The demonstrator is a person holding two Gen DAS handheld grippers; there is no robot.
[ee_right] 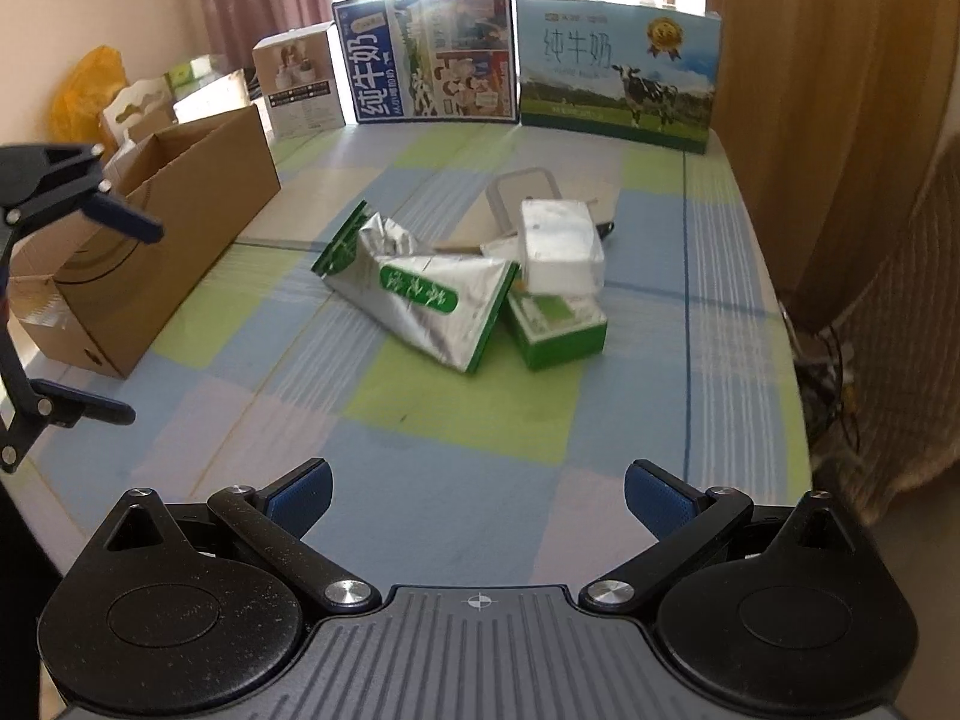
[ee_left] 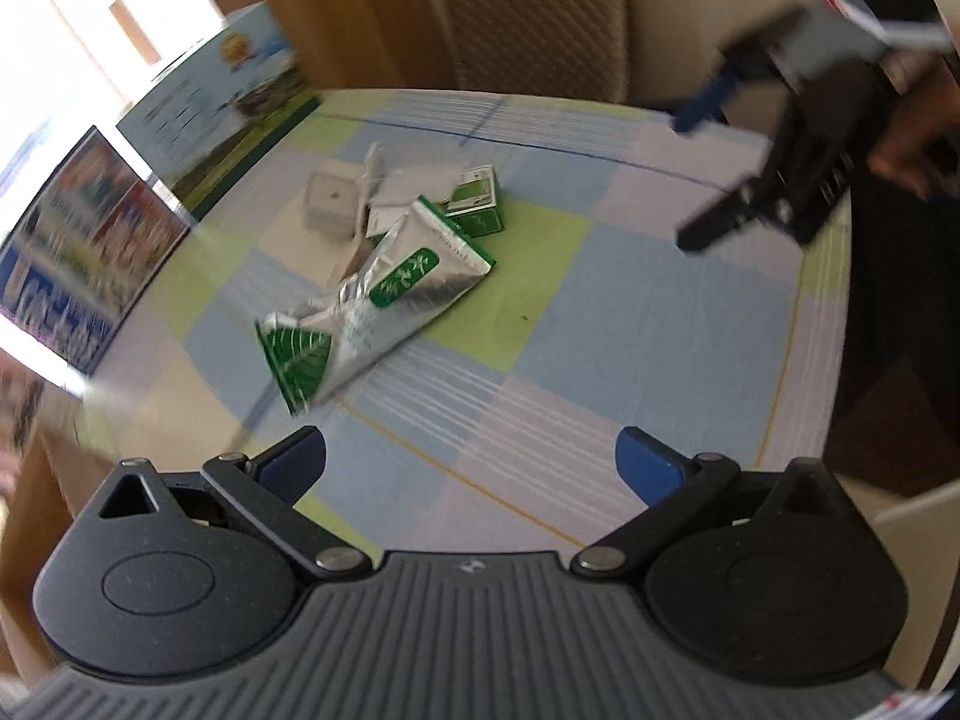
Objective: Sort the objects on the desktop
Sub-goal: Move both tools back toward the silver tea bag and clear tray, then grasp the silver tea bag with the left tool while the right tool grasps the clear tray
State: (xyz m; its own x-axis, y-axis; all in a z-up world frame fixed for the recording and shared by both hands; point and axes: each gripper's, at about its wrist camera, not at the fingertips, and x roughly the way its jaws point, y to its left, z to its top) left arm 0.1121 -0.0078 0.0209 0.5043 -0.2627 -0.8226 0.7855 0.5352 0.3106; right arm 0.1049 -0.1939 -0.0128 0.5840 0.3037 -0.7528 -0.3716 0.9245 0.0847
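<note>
Two milk cartons (ee_right: 522, 66) w/ curtain (ee_right: 804, 90) behind.

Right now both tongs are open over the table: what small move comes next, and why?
Probably ease the right tongs forward toward the silver-green pouch. Both the right and the left tongs are open and hold nothing. The pouch is the nearest piece of the pile, lying partly against the green box, and the open cardboard box waits to the left.

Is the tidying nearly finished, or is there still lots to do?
Barely started, it seems. Nothing looks sorted: the silver pouch, green box and white packet lie piled mid-table. Nothing is in hand: the left gripper and right gripper are open. The whole pile is left; the cardboard box is open nearby.
</note>
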